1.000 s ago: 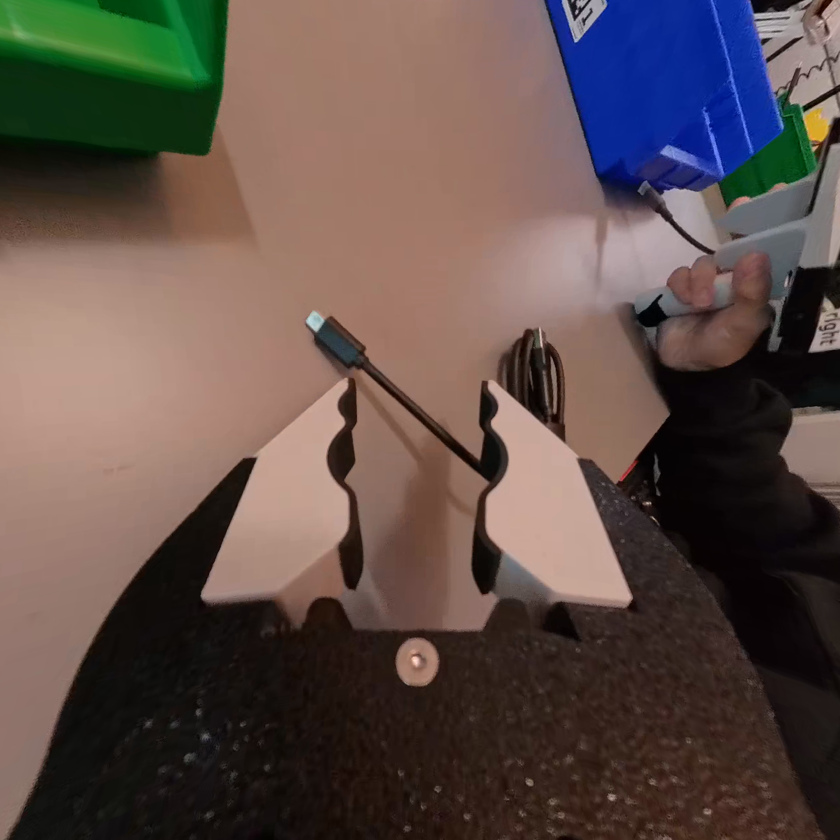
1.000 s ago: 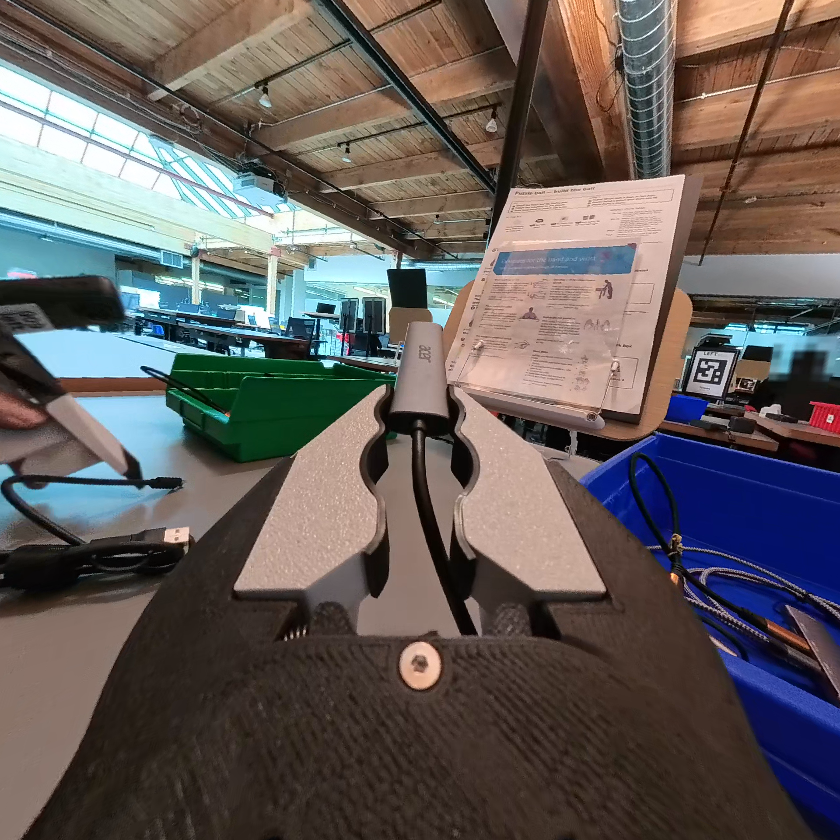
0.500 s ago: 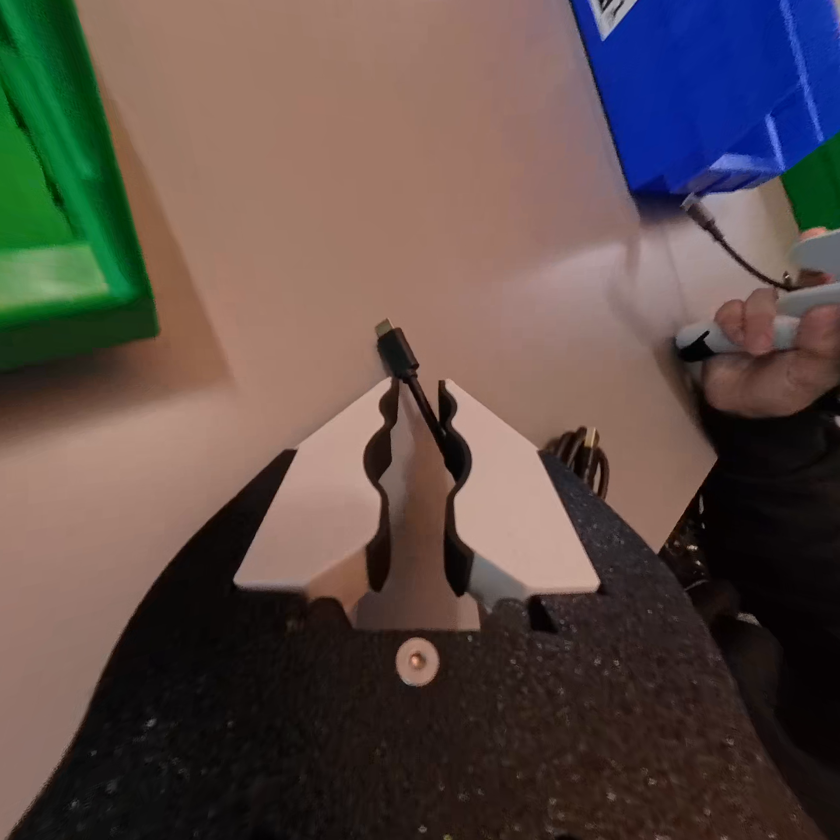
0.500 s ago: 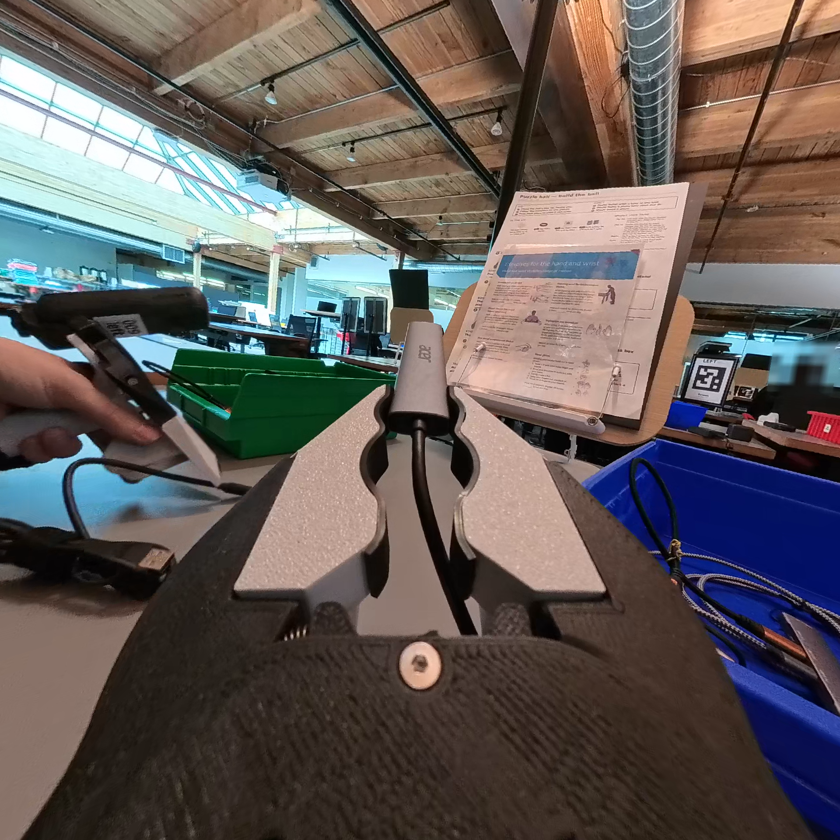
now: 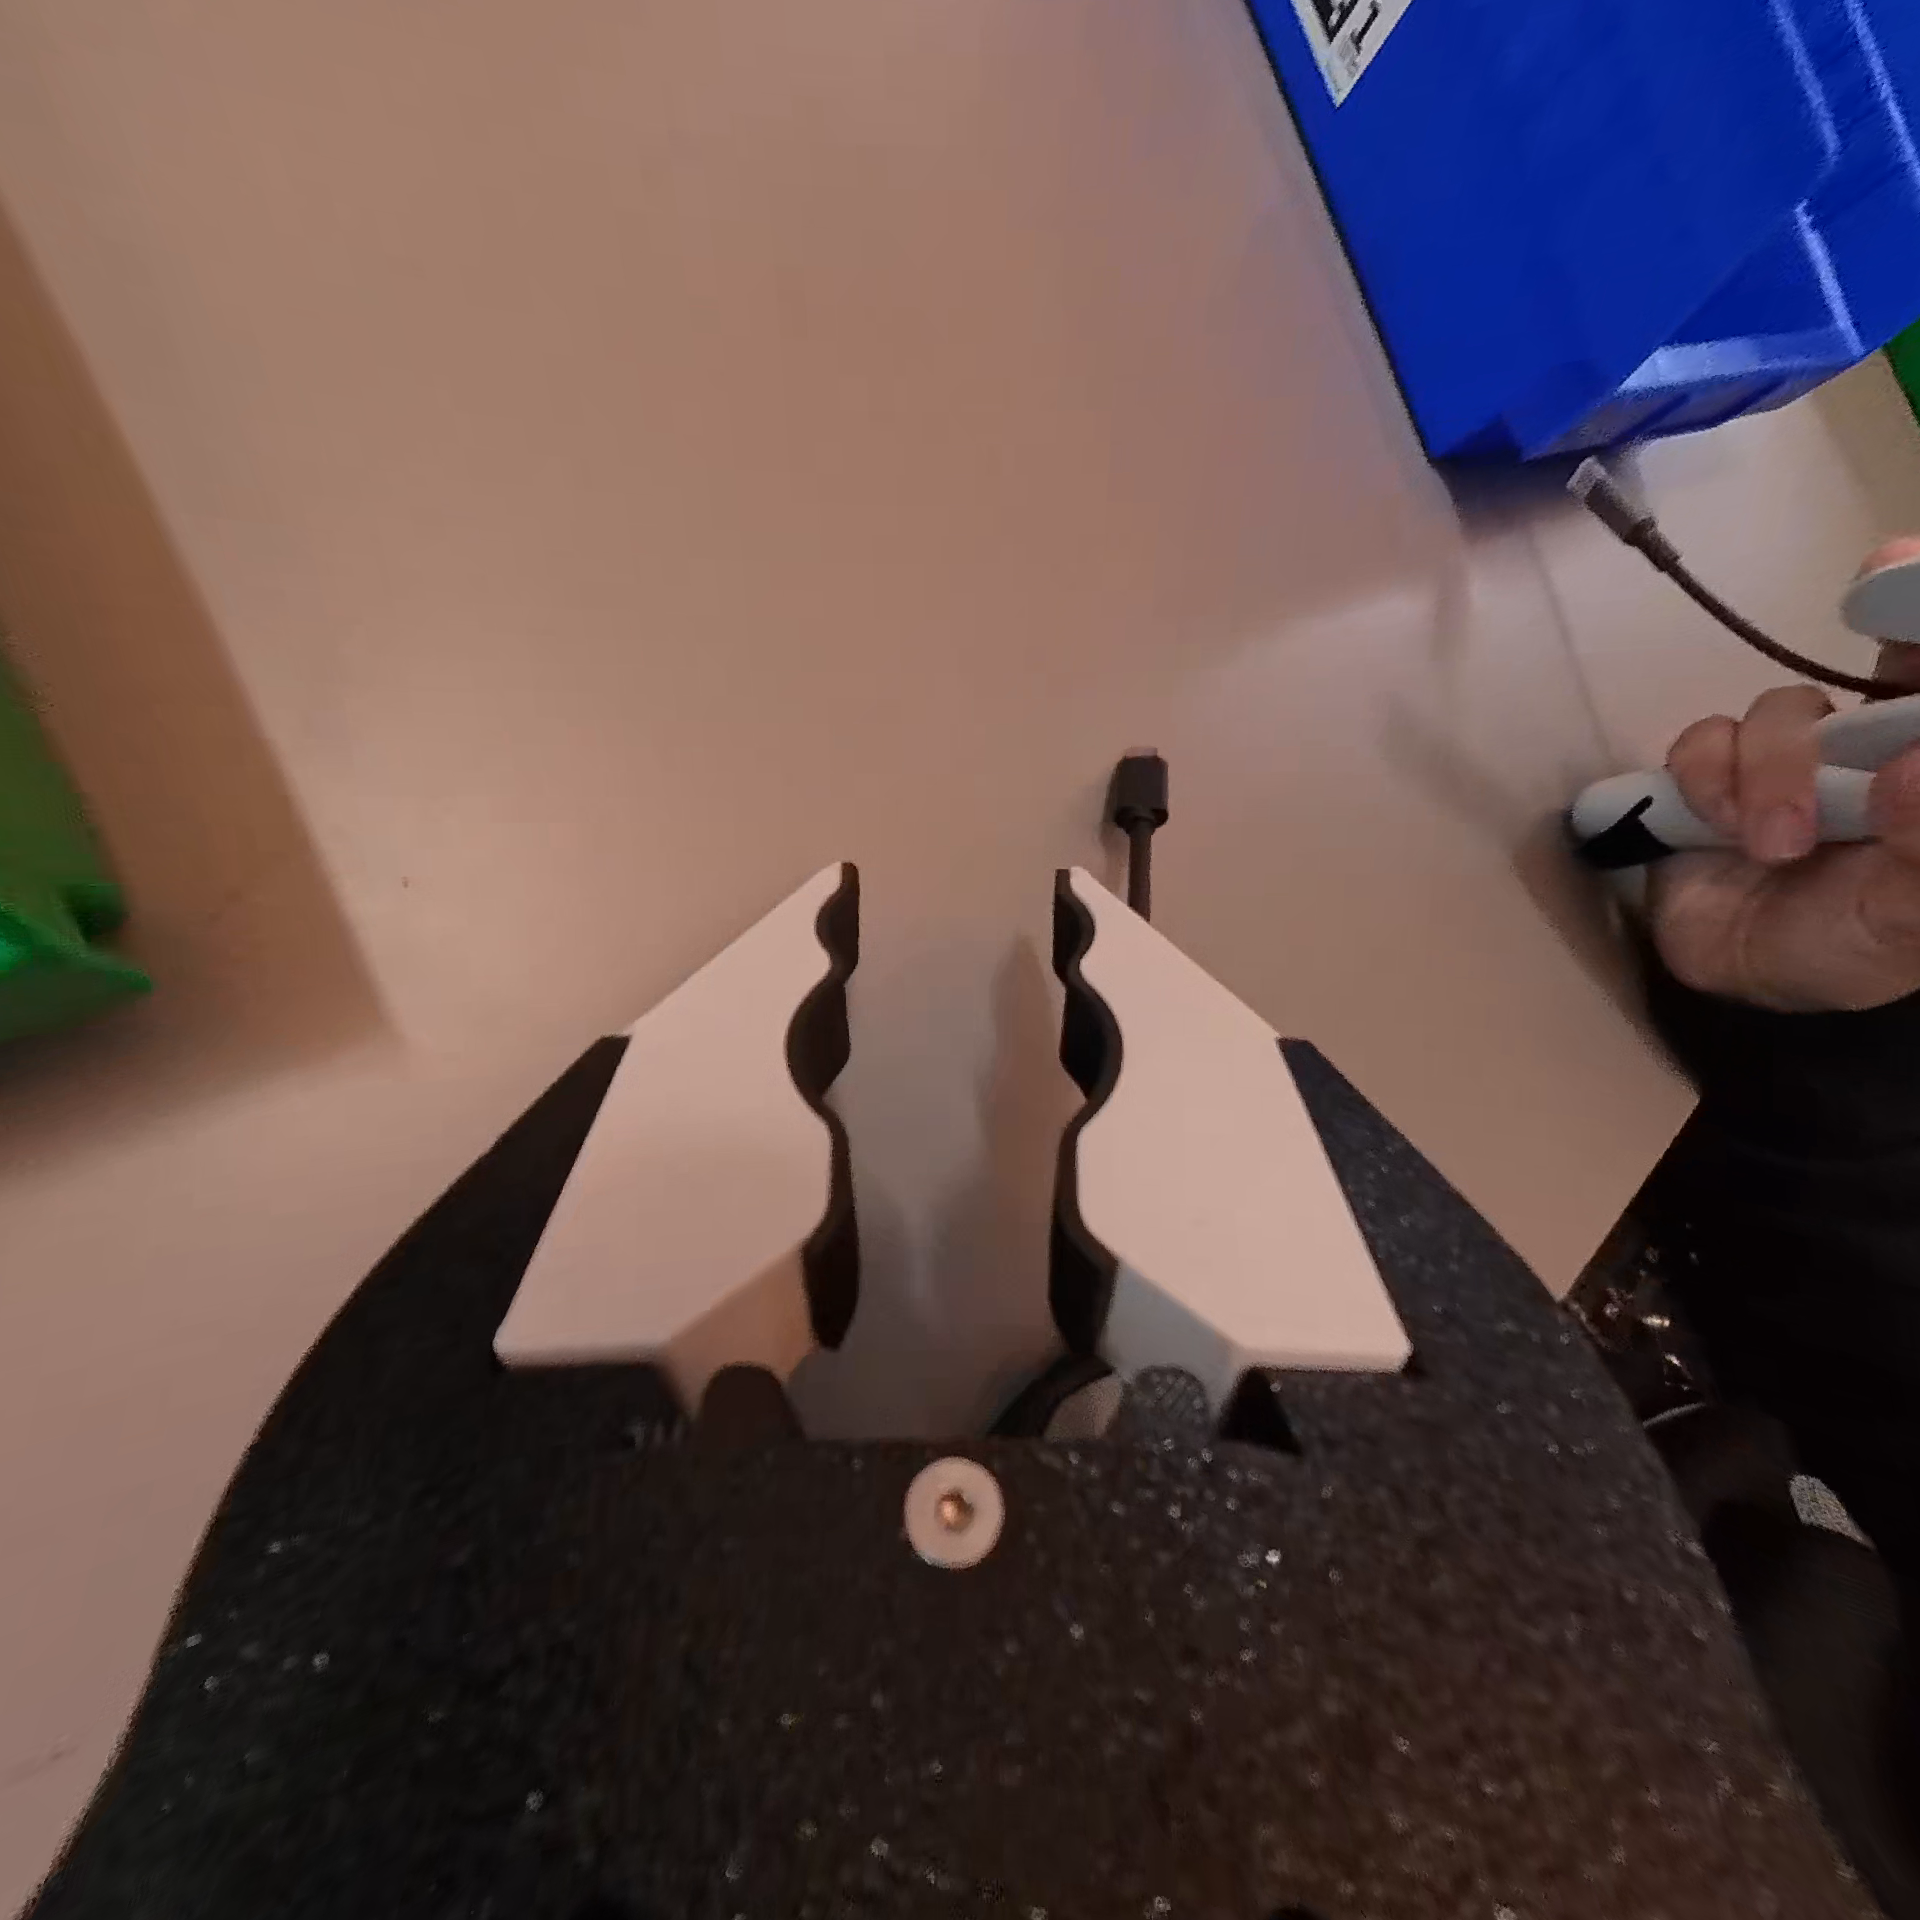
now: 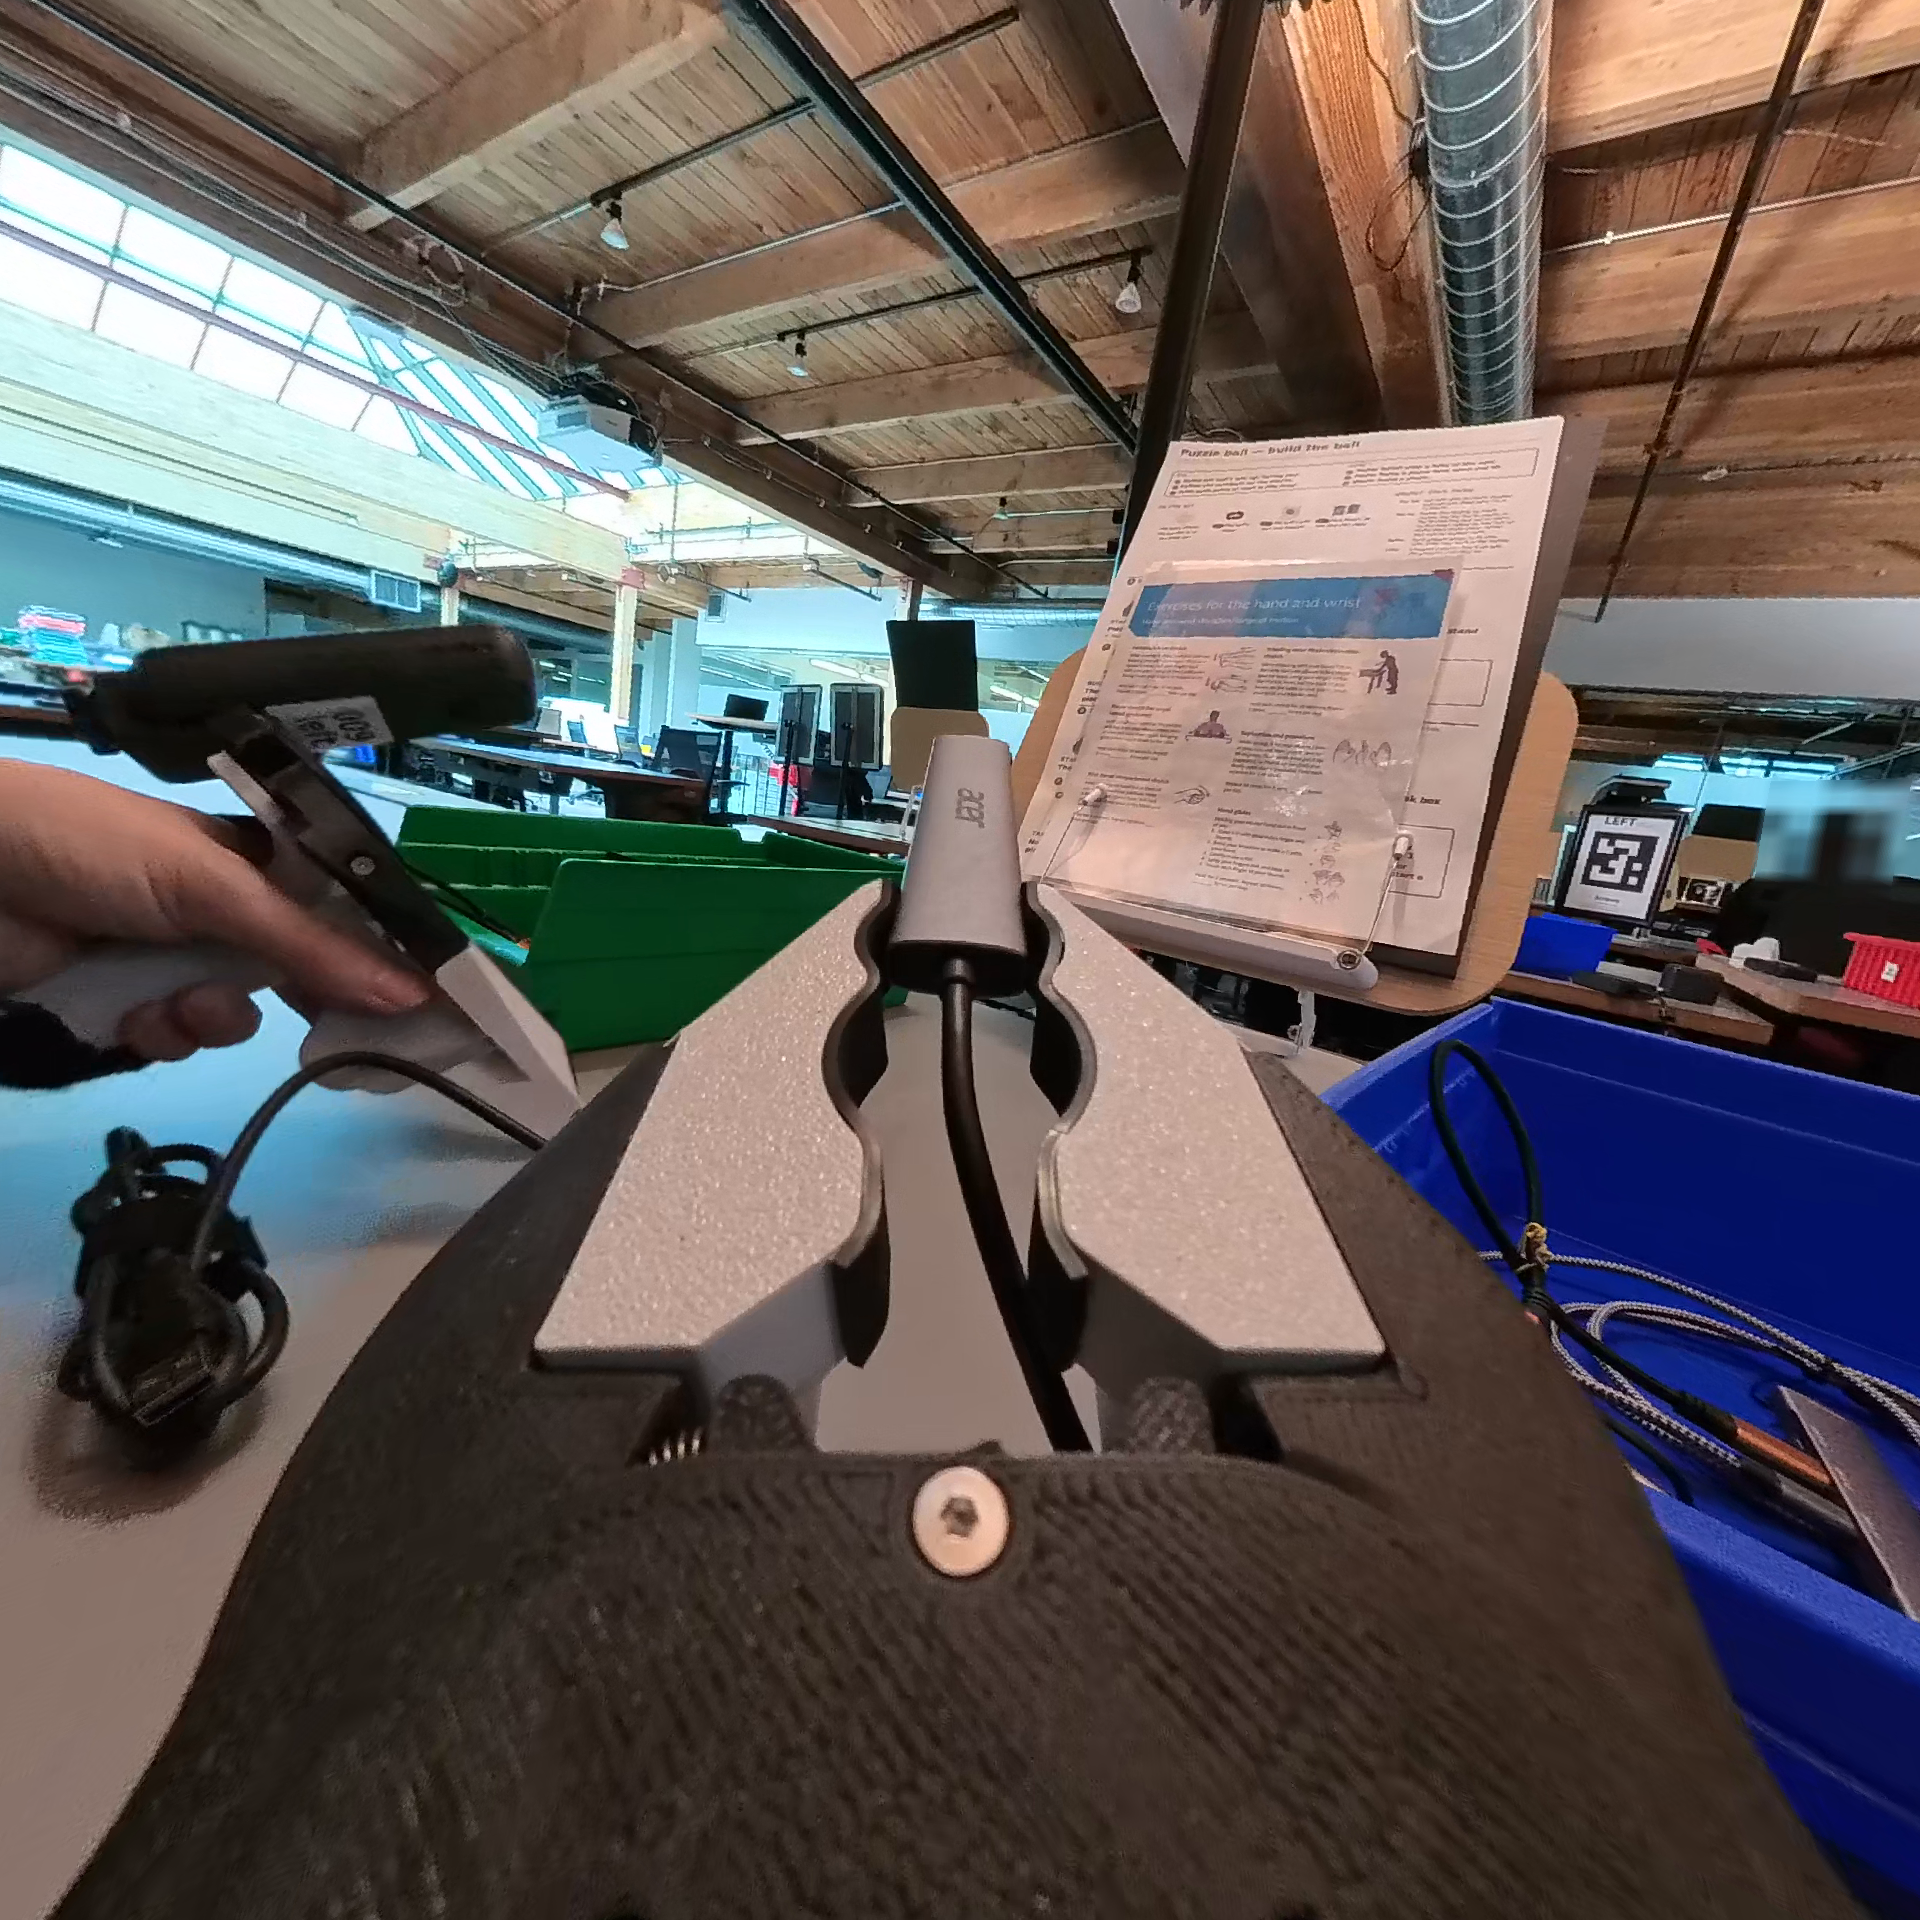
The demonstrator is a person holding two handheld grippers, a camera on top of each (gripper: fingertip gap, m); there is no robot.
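Right wrist view: right gripper (image 6: 956, 914) is clamping grey adapter (image 6: 961, 852); left gripper (image 5: 956, 883) is hovering, jaws apart, beside black plug (image 5: 1140, 792) on table (image 5: 727, 468)

From the left wrist view we see bare table (image 5: 727, 468) from ten to one o'clock, wide enough for a gripper to pass. At one to two o'clock the blue bin (image 5: 1621, 208) blocks the way, with a thin cable end (image 5: 1621, 520) lying just below it. At nine o'clock the green bin (image 5: 52, 914) closes the edge. A black plug (image 5: 1141, 790) lies just beyond the right finger tip.

From the right wrist view we see the document stand (image 6: 1299, 727) at one o'clock, the blue bin at three to four, a coiled black cable (image 6: 166, 1299) at nine, and the left gripper (image 6: 520, 1049) at ten, low over the table.
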